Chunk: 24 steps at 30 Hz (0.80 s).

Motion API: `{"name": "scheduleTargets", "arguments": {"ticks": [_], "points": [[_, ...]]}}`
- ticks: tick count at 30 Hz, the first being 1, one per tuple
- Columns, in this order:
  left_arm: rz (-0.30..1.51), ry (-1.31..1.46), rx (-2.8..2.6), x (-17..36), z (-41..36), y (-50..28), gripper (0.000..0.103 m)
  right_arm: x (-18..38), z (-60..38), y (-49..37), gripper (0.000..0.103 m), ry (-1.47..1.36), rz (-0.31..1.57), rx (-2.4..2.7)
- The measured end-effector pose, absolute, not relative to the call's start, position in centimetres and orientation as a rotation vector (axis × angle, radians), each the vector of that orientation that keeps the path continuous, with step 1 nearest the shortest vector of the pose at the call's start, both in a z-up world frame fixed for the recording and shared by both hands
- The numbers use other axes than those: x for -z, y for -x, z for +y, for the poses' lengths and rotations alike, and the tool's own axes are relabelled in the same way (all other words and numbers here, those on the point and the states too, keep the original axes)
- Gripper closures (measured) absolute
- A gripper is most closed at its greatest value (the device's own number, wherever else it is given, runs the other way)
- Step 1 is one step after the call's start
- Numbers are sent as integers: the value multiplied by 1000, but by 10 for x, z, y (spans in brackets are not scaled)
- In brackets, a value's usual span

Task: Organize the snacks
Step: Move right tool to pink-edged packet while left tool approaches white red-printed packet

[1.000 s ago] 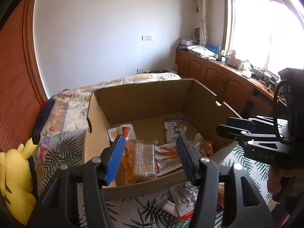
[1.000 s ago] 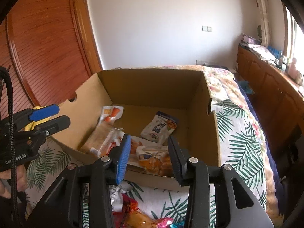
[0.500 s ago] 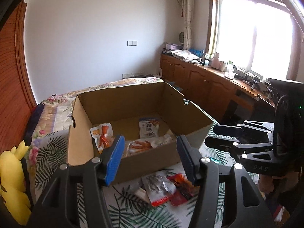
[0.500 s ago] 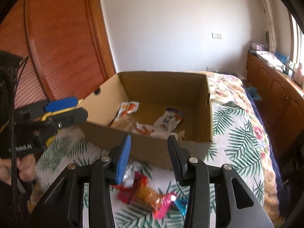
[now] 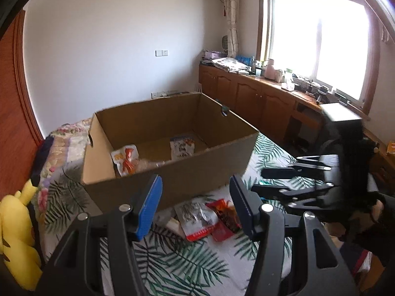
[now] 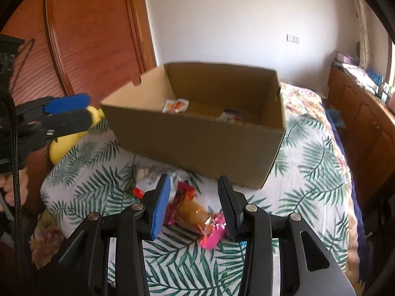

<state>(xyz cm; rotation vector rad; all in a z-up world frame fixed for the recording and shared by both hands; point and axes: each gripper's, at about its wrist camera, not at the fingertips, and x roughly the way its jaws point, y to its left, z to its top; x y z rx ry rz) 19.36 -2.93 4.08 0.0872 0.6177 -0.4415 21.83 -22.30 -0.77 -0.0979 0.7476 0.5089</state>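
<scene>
No legible brand text on any packet, print too small and blurred. Left gripper (image 5: 195, 204) hovering above the leaf-print bedspread (image 5: 187, 266), jaws spread wide, nothing between them, aimed at the near wall of the cardboard box (image 5: 197, 177). Right gripper (image 6: 193, 202) likewise spread and empty, pointing down at loose snacks just beside the box: amber packet with pink wrapper end (image 6: 197, 218) directly under the fingers, red packet (image 6: 184, 191) slightly farther. From the left view, silver-and-red pouch (image 5: 198, 218) and dark red packet (image 5: 226, 213) lying near the box's near wall. Inside box: orange-print pouch (image 5: 126, 157) left, white-blue pouch (image 5: 182, 145) right. Yellow plush (image 5: 17, 234) far left.
</scene>
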Motion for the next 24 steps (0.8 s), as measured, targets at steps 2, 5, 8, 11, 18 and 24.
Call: {"name": "scheduleTargets", "arguments": {"ticks": [2,5,8,11,18,24], "points": [[627,-80,450,-34,-28,-190,45,18,-222,-222,63,93,767,-511],[637,-80,458,-24,-30,-186,45,33,-219,-226,63,85,791,-516],[647,-90,459,-14,-32,-183,45,46,-216,-231,63,83,813,-522],[656,-103,456,-4,-34,-183,45,56,-215,-236,63,80,835,-528],[693,-95,438,17,-31,-189,45,63,-221,-241,62,62,875,-571],[730,-76,426,34,-28,-199,45,64,-223,-231,61,120,883,-594]]}}
